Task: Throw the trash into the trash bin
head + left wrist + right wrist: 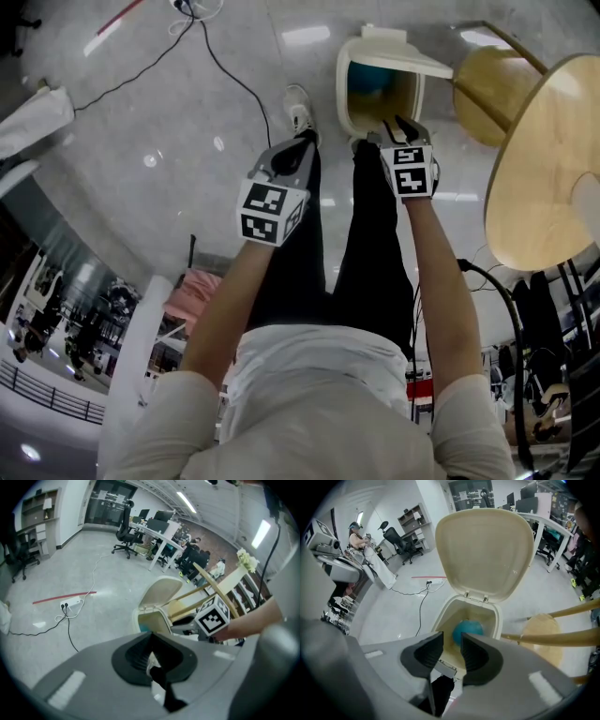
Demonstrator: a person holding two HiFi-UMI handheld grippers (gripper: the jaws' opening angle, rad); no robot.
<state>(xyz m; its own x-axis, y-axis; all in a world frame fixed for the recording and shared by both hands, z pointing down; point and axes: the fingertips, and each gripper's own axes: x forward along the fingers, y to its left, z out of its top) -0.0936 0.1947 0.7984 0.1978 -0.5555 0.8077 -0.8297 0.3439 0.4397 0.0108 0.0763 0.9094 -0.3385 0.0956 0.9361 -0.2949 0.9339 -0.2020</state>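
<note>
A cream trash bin (pixel 349 94) stands on the floor with its lid (pixel 485 550) swung up. A round blue piece of trash (pixel 467 631) lies inside it, and shows as a blue patch (pixel 370 80) in the head view. My right gripper (pixel 452 645) hangs just above the bin's near rim (pixel 440 616), pointing steeply down; its jaws are open with nothing between them. In the head view the right gripper (pixel 401 125) is over the bin's front edge. My left gripper (pixel 300 142) stays to the left of the bin over the floor, and its pads (pixel 143 654) meet, holding nothing.
A round wooden table (pixel 548 159) stands right of the bin, its legs (pixel 553 637) reaching close to the rim. A black cable (pixel 225 66) and a power strip (pixel 69 604) lie on the grey floor to the left. Office desks and chairs (pixel 154 531) stand farther off. My shoe (pixel 298 105) is by the bin.
</note>
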